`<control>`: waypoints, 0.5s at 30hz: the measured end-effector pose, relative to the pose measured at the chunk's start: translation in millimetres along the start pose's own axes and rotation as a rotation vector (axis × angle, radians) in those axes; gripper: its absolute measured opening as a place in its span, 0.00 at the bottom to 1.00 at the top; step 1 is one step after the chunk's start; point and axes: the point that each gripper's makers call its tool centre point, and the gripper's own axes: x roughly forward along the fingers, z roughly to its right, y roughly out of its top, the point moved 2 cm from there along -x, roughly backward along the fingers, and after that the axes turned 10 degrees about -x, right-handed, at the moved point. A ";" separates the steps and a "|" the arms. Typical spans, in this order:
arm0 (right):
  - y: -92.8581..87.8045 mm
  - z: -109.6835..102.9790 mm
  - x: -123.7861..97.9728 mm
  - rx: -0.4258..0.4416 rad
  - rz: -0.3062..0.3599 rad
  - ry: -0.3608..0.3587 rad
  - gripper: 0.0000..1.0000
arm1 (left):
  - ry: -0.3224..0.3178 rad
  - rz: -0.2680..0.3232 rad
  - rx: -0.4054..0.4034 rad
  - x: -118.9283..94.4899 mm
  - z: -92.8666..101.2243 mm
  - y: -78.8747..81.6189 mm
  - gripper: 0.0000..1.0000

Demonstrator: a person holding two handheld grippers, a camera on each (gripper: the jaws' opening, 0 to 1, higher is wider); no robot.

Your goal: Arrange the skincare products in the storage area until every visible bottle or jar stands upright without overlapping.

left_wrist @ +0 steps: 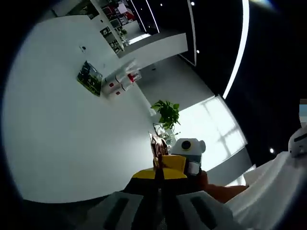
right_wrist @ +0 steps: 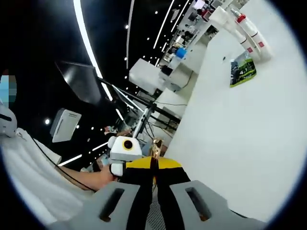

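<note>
Both grippers, left [left_wrist: 159, 184] and right [right_wrist: 153, 184], have their jaws clenched on nothing, well short of the skincare bottles [right_wrist: 247, 28] and green packet [right_wrist: 242, 71] across the white counter [right_wrist: 230, 143]. Arranging hasn't begun, I'd say; next comes reaching over.

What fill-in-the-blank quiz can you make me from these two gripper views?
1. The flat packet lying on the white table is ___ in colour.
2. The white bottles beside it carry ___ markings.
3. The right gripper has its jaws ___, with nothing between them.
Missing words: green; red; shut.
</note>
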 end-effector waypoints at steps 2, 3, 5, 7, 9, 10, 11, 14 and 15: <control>-0.5 -2.4 -1.0 0.021 0.003 0.006 0.00 | -0.014 -0.001 -0.029 -1.7 2.1 -2.6 0.01; -1.4 -4.1 -1.7 0.033 0.006 0.011 0.00 | -0.019 0.000 -0.028 -2.8 2.9 -3.3 0.01; -2.6 -5.4 -1.6 0.045 0.003 0.014 0.00 | -0.025 -0.002 -0.046 -4.5 4.3 -4.9 0.01; -1.2 -7.6 -0.2 0.071 0.014 0.013 0.00 | -0.027 0.000 -0.046 -5.2 6.9 -2.9 0.01; 4.4 -9.4 1.1 0.098 0.030 -0.002 0.00 | -0.037 0.006 -0.053 -5.2 10.2 0.4 0.01; 6.6 -11.3 1.4 0.097 0.039 -0.010 0.00 | -0.047 0.010 -0.062 -5.2 12.0 1.5 0.01; 8.4 -13.2 1.7 0.094 0.048 -0.017 0.00 | -0.057 0.011 -0.075 -5.5 14.2 2.6 0.01; 10.8 -19.9 2.7 0.100 0.073 -0.034 0.00 | -0.065 0.000 -0.093 -8.4 20.6 4.5 0.01; 10.6 -21.1 3.2 0.104 0.077 -0.038 0.00 | -0.059 -0.004 -0.071 -9.8 22.5 3.8 0.01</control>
